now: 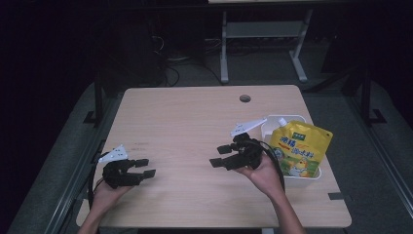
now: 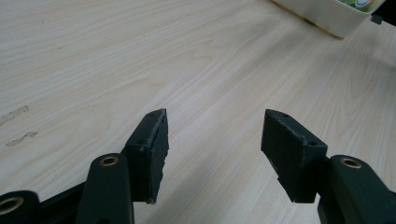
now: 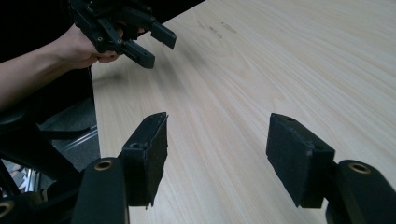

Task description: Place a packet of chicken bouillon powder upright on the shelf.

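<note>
A yellow pouch (image 1: 298, 146) with a white spout lies in a white bin (image 1: 311, 176) at the table's right side. Just left of the bin my right gripper (image 1: 220, 156) is held open over the bare wood, its jaws pointing left. At the front left my left gripper (image 1: 145, 167) is open too, with nothing between its jaws. In the left gripper view the open left gripper (image 2: 212, 156) faces the bin's corner (image 2: 327, 16) far off. The right gripper (image 3: 217, 156) looks across the table at the left gripper (image 3: 152, 44) and the hand holding it.
The light wooden table (image 1: 190, 126) has a round cable hole (image 1: 245, 98) near its back edge. A dark tape piece (image 1: 337, 196) sits at the front right. Behind the table stand a white desk frame (image 1: 224, 53) and cables on the floor.
</note>
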Demonstrator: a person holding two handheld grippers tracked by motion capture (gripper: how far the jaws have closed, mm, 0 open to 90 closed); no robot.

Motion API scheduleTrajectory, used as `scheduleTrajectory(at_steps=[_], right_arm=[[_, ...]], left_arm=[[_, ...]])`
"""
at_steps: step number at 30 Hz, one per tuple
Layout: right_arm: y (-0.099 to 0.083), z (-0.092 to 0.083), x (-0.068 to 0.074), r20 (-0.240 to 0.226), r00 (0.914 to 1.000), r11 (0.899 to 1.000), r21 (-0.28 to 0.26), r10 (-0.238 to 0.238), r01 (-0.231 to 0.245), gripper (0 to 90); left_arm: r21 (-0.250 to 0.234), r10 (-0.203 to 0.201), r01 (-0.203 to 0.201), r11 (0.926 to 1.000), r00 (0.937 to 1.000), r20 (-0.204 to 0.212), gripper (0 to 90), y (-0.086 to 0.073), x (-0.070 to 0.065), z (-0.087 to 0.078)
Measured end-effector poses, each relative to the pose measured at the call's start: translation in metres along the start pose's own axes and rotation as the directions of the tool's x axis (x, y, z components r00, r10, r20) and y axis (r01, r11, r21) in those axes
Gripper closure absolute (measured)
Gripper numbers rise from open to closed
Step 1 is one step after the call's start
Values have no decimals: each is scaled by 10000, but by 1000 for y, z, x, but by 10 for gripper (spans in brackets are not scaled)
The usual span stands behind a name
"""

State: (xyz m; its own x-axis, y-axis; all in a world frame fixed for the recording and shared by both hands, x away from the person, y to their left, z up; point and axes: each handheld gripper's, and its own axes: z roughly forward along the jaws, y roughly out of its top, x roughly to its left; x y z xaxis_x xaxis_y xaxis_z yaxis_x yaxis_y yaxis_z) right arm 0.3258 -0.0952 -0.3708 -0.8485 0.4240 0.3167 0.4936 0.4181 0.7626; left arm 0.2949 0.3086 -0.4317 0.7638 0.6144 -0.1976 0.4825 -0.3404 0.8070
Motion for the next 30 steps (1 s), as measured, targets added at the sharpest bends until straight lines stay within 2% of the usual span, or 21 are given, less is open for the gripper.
scheduleTrajectory(at_steps=[13,19,30], right_arm=[[3,28,3,-391,9992,9997,247,-18,27,329],[-4,43,4,-433,9990,9992,395,48,-31,313],[-19,56,5,-329,9994,9988,480,87,-71,298]], left_arm=[[22,27,-27,10000,10000,2,386,1,-2,1],[-3,6,-6,10000,10000,50,364,1,-4,2],[162,145,-145,9998,9999,40,330,2,-8,7]])
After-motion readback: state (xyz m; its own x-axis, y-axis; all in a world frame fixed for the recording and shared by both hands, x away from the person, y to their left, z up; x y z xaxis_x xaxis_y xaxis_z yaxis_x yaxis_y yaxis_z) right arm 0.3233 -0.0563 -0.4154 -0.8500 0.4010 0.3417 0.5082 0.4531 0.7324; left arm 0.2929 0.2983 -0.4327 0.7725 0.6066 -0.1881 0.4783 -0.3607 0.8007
